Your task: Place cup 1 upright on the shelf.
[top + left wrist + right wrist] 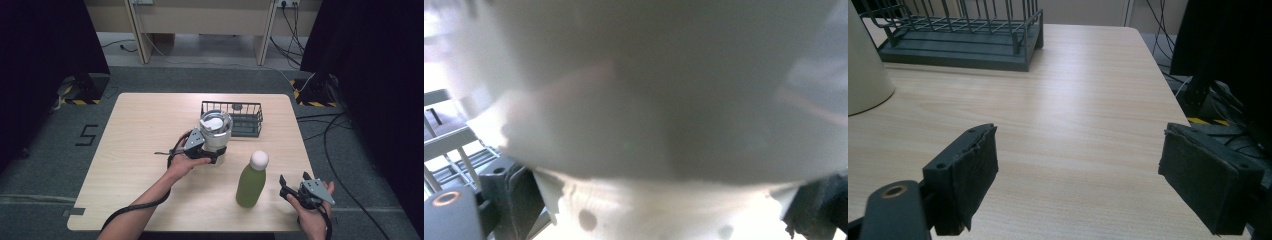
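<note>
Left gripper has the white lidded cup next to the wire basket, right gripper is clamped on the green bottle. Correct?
Not quite. The right gripper is open with nothing between its jaws, beside the green bottle, per the right gripper view. The left gripper does hold the white lidded cup by the wire basket.

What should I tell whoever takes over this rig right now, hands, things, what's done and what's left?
Left gripper: shut on the lidded white tumbler, beside the wire basket.
Right gripper: open, nothing between its jaws, near the table's right front corner.
Green bottle: upright on the table, untouched, next to the right gripper.
Done: tumbler gripped.
Left, probably: place the tumbler, then handle the bottle.
</note>
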Action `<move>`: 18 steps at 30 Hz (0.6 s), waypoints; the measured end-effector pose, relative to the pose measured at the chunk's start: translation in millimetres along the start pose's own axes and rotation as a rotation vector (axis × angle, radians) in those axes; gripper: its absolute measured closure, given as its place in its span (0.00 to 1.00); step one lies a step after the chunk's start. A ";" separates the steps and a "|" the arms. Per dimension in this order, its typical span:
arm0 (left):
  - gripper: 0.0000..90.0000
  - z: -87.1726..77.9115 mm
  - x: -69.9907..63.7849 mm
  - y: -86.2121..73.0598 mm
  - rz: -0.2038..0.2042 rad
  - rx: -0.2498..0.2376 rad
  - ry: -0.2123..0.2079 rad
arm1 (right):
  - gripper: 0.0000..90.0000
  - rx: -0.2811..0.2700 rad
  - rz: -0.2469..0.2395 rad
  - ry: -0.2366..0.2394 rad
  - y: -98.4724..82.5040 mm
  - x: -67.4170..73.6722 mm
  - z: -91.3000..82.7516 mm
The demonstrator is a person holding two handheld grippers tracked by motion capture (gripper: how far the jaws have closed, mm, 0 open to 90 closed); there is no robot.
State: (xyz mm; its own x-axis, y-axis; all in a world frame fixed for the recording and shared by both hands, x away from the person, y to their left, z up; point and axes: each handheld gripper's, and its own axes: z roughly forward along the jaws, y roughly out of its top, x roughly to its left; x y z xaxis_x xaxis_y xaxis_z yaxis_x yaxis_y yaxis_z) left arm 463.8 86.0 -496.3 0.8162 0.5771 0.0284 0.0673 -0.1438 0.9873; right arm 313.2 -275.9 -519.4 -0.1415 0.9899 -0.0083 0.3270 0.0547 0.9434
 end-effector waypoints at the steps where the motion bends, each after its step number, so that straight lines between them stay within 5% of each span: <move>1: 0.10 0.0 0.1 -0.3 -0.001 -0.003 -0.001 | 0.17 0.000 0.001 0.000 0.0 0.4 0.0; 18: 0.10 -0.1 -2.9 2.9 0.009 -0.001 -0.007 | 0.18 -0.004 0.006 0.003 0.1 0.8 0.5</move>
State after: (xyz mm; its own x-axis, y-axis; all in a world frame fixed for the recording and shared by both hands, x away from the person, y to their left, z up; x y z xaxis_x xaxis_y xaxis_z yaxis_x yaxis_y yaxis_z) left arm 461.6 84.0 -493.5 0.8206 0.5703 0.0359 0.0598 -0.1481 0.9872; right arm 313.6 -275.0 -519.5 -0.1421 0.9899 -0.0020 0.3241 0.0484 0.9448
